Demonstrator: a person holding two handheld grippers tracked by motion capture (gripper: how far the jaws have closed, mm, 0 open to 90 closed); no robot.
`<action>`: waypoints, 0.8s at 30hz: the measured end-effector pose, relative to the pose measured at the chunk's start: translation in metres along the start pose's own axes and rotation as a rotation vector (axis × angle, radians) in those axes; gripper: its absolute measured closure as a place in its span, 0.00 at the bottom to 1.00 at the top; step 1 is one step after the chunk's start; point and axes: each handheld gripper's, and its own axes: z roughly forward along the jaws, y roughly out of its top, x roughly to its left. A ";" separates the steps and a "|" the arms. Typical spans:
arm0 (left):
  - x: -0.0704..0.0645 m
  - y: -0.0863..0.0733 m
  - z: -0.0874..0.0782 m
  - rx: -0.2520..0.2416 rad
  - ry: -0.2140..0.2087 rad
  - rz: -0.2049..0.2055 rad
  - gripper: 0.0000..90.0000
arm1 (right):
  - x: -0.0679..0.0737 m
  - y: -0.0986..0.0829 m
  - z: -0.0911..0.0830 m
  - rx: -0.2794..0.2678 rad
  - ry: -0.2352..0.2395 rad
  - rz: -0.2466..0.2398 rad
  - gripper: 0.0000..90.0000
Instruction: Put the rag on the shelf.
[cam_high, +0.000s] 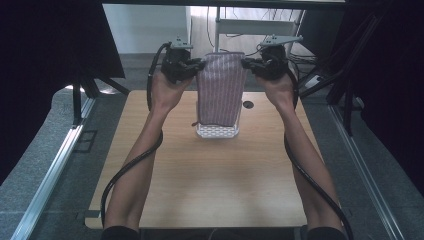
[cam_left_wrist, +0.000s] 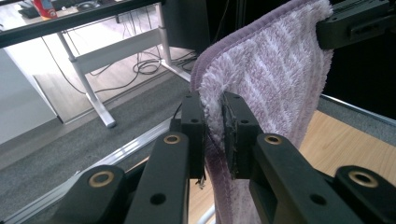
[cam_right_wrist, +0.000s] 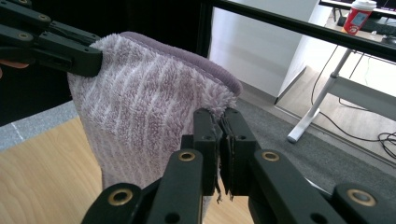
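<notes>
A purple striped towel (cam_high: 220, 87) hangs folded in the air above the far middle of the wooden table (cam_high: 210, 190). My left gripper (cam_high: 200, 65) is shut on its upper left corner, my right gripper (cam_high: 245, 63) on its upper right corner. In the left gripper view the jaws pinch the towel's (cam_left_wrist: 266, 74) edge at my left gripper (cam_left_wrist: 214, 122), with the other gripper (cam_left_wrist: 355, 23) clamped at the far corner. In the right gripper view my right gripper (cam_right_wrist: 219, 128) pinches the fluffy towel (cam_right_wrist: 144, 126), and the other gripper (cam_right_wrist: 51, 44) holds the far corner.
A white perforated basket (cam_high: 218, 131) stands on the table right under the towel's lower end. A small dark round hole (cam_high: 248, 104) lies in the tabletop to its right. Beyond the table are grey floor, a white desk frame (cam_high: 255, 27) and cables.
</notes>
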 end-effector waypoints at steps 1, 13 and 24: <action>0.000 0.000 0.000 0.000 0.000 0.000 0.89 | 0.000 0.000 0.000 0.000 0.000 0.000 0.95; 0.017 0.013 0.017 0.032 0.024 -0.052 0.88 | -0.014 0.013 0.017 0.002 -0.019 0.024 0.95; 0.026 0.006 0.043 0.034 0.070 -0.085 0.87 | -0.026 0.001 0.038 0.003 -0.028 0.057 0.95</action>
